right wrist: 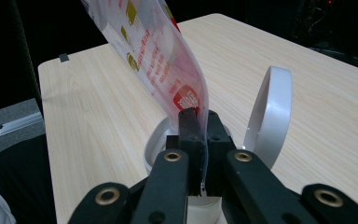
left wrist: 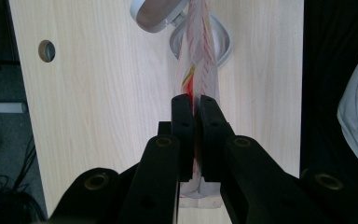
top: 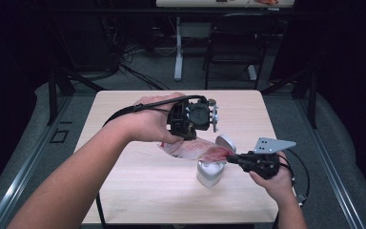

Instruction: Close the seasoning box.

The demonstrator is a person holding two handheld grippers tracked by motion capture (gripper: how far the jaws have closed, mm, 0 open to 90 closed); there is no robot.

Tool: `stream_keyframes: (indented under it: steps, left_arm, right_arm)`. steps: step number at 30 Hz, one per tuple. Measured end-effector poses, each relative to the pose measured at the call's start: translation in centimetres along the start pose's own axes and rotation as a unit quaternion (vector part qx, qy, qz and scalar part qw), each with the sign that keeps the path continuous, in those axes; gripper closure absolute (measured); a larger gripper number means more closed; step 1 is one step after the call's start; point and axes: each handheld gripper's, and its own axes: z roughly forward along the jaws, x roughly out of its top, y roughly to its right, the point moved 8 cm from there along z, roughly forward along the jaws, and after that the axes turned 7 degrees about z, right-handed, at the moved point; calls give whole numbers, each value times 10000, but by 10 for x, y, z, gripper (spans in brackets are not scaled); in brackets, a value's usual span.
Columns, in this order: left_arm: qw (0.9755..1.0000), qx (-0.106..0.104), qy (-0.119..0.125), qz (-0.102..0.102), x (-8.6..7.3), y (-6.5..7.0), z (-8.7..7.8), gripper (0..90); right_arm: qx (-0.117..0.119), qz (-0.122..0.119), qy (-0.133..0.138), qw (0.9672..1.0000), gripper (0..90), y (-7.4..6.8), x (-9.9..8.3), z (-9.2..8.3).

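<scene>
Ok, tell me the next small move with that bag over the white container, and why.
Probably tip the bag so its lower end drops toward the mouth of the container. Both the left tool and the right tool are shut on the bag, it hangs above the opening, and the lid is flipped open.
</scene>
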Motion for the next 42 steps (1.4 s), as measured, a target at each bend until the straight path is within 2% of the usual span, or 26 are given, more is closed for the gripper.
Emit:
stream_keyframes:
  steps: [12, 20, 30, 42]
  left_arm:
    - [10000, 9, 37, -10, 0, 0, 0, 871]
    - [9999, 2, 125, -33, 1, 0, 1, 871]
    - [9998, 13, 191, -31, 0, 0, 2, 871]
    - [9993, -24, 313, -185, -13, 4, 5, 871]
  right_arm:
    - [-3, -9, 0, 10000, 895, 0, 0, -1]
    - [-119, -62, 11, 9999, 895, 2, 3, -8]
    - [-145, -77, 65, 9998, 896, 3, 5, -14]
    - [-86, -109, 114, 9998, 898, -2, 8, -11]
